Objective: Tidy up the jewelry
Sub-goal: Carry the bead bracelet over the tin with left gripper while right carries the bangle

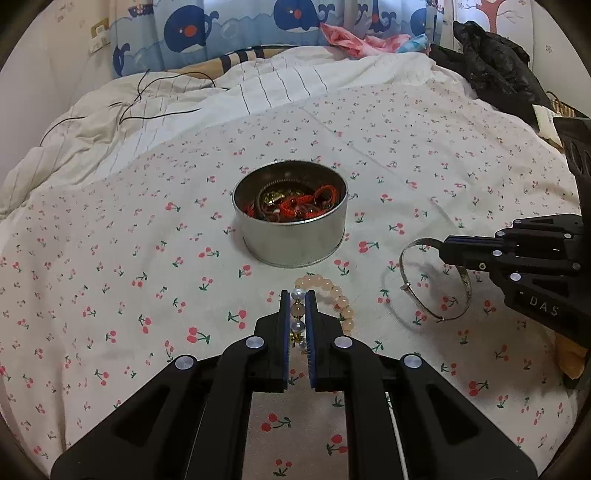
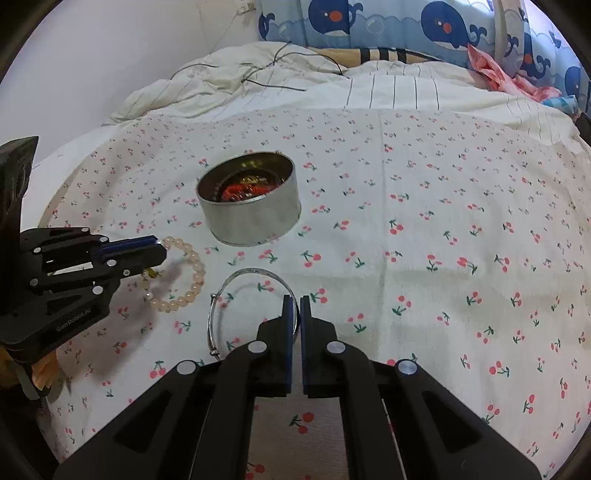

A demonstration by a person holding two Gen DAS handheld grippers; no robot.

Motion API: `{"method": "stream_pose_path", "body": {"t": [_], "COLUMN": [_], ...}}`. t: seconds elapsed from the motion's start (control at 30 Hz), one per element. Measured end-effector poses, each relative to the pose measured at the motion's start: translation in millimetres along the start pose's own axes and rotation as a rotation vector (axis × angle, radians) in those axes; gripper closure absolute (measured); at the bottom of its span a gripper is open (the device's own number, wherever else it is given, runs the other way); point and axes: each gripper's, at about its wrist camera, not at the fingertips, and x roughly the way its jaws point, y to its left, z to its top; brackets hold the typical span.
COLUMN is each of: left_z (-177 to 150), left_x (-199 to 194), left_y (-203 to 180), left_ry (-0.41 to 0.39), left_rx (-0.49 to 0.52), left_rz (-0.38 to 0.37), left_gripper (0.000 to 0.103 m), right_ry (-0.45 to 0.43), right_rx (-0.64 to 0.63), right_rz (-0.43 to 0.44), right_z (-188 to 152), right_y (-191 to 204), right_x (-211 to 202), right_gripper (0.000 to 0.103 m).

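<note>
A round metal tin [image 1: 295, 236] [image 2: 255, 218] stands on the cherry-print bedsheet and holds red cords and other jewelry. My left gripper [image 1: 297, 295] [image 2: 157, 246] is shut on a peach bead bracelet [image 1: 338, 295] [image 2: 192, 277] with pearl beads, held just above the sheet in front of the tin. My right gripper [image 2: 294, 300] [image 1: 441, 249] is shut on a thin silver bangle [image 2: 251, 275] [image 1: 413, 284], held just above the sheet to the right of the bead bracelet.
The cherry-print sheet [image 1: 147, 258] covers the bed. A rumpled striped quilt [image 1: 110, 147] with a black cable [image 1: 159, 110] lies at the back left. Black clothing [image 1: 495, 62] sits at the back right. Whale-print curtain [image 2: 406, 22] hangs behind.
</note>
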Motion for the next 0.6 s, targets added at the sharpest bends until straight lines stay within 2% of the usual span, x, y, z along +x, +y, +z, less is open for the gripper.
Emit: {"method": "stream_pose_path", "body": {"t": [0.3, 0.6], "left_z": [11.1, 41.7], "left_x": [-20.9, -44.3], "left_y": [1.3, 25.1], "left_ry": [-0.057, -0.127], "left_rx": [-0.002, -0.071], "left_rz": [-0.008, -0.068], "left_gripper": [0.096, 0.096], "right_ry": [-0.079, -0.144], "right_rx": [0.005, 0.034], "right_rz": [0.010, 0.022], "right_z": [10.0, 32.2], "right_y": [2.6, -1.2], "right_x": [-15.9, -24.2], "right_gripper": [0.099, 0.099]}}
